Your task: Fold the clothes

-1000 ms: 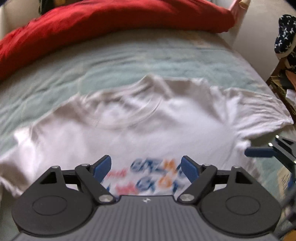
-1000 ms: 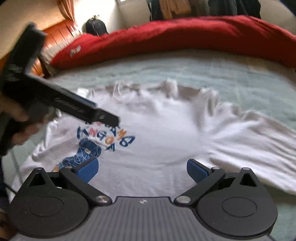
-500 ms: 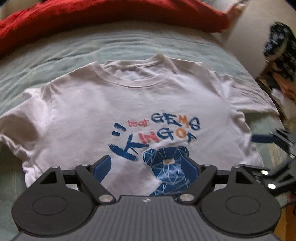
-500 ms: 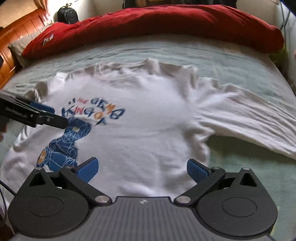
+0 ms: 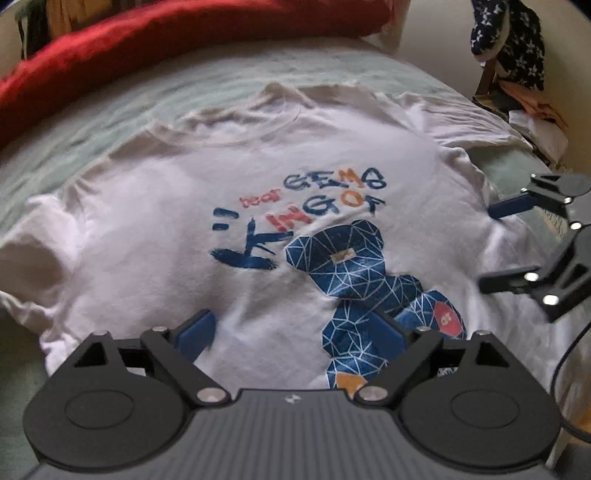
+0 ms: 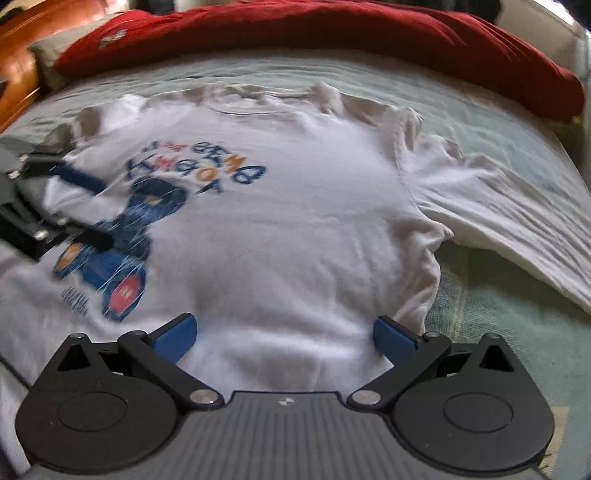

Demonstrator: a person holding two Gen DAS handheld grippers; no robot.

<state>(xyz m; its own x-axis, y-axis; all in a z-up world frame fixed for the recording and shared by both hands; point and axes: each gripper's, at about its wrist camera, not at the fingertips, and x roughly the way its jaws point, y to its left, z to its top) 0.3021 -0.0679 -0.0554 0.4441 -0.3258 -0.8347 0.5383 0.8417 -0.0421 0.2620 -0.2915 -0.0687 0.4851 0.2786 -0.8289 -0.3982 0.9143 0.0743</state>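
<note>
White T-shirt [image 5: 155, 236] flat, print up, on bed [image 5: 110, 110], ready to fold. Left tool [image 5: 295, 332] just widened, empty; right tool [image 6: 284, 332] at 3 o'clock, spread, empty.

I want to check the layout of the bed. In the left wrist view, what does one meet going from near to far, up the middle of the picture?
Left gripper, jaws open → white T-shirt with blue bear print → pale green bedsheet → red blanket.
</note>
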